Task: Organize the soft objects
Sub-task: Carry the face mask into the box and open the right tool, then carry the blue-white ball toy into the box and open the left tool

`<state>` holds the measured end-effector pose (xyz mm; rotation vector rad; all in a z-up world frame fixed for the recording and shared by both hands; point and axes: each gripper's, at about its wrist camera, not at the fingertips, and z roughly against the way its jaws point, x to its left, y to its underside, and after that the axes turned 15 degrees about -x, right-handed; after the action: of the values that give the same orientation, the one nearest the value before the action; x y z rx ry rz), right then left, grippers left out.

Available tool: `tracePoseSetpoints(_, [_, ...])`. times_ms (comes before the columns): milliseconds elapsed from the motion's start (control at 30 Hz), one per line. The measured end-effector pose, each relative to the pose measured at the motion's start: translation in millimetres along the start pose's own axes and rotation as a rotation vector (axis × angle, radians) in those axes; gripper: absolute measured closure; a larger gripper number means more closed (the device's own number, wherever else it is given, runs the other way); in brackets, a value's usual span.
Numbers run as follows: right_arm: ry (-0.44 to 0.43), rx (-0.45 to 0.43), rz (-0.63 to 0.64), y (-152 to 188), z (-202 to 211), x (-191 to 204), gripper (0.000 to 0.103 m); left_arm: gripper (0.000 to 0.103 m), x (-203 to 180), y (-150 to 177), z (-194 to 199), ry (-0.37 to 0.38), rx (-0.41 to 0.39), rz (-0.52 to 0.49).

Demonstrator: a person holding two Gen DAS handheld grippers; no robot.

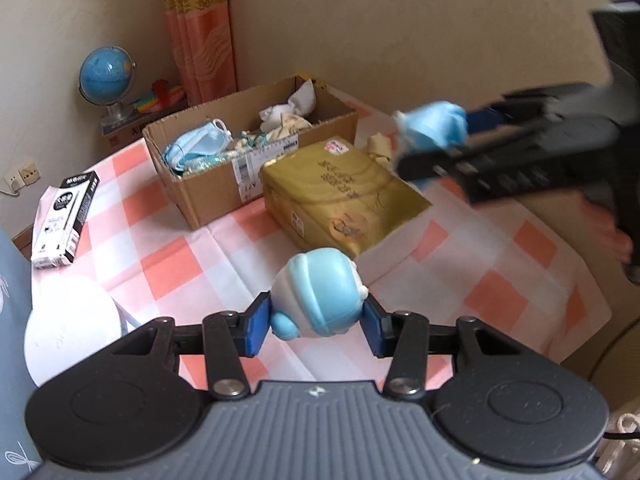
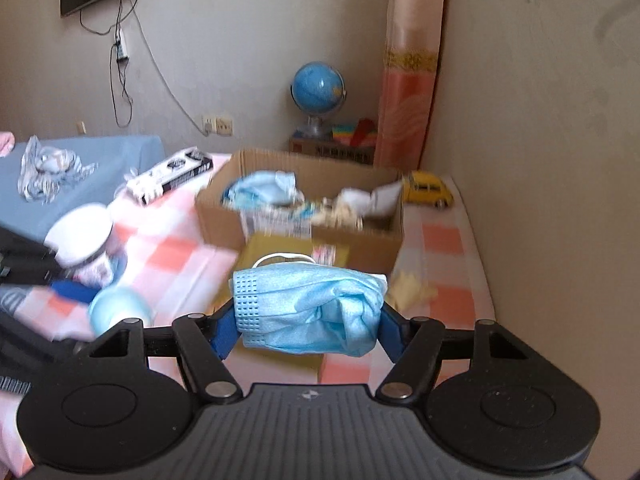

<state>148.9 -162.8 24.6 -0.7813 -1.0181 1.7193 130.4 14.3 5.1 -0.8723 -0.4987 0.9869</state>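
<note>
Both grippers are carrying loads: left gripper clamping a blue toy, right gripper pinching a face mask; best released squarely above the cardboard box near the table's far edge.

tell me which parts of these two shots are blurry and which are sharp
Left wrist view: the right gripper with its face mask is motion-smeared, while the blue toy and cardboard box stay fairly crisp. Right wrist view: the held mask is sharp; box and tablecloth behind are smeared.
</note>
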Motion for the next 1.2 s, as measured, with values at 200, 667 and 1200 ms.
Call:
tracePoseSetpoints(200, [-0.014, -0.024, -0.012, -33.4, -42.9, -10.7, 0.03, 0.056, 8.1, -8.9, 4.3, -0.024, -0.028, -0.002])
tracePoseSetpoints(667, [-0.102, 0.059, -0.006, -84.9, -157.5, -8.7, 0.03, 0.056, 23.1, -11.6, -6.5, -0.058, -0.014, -0.002])
tracePoseSetpoints(1200, [-0.034, 0.083, -0.083, -71.7, -145.0, -30.4, 0.0, 0.056, 28.2, -32.6, -18.4, -0.059, -0.016, -0.026])
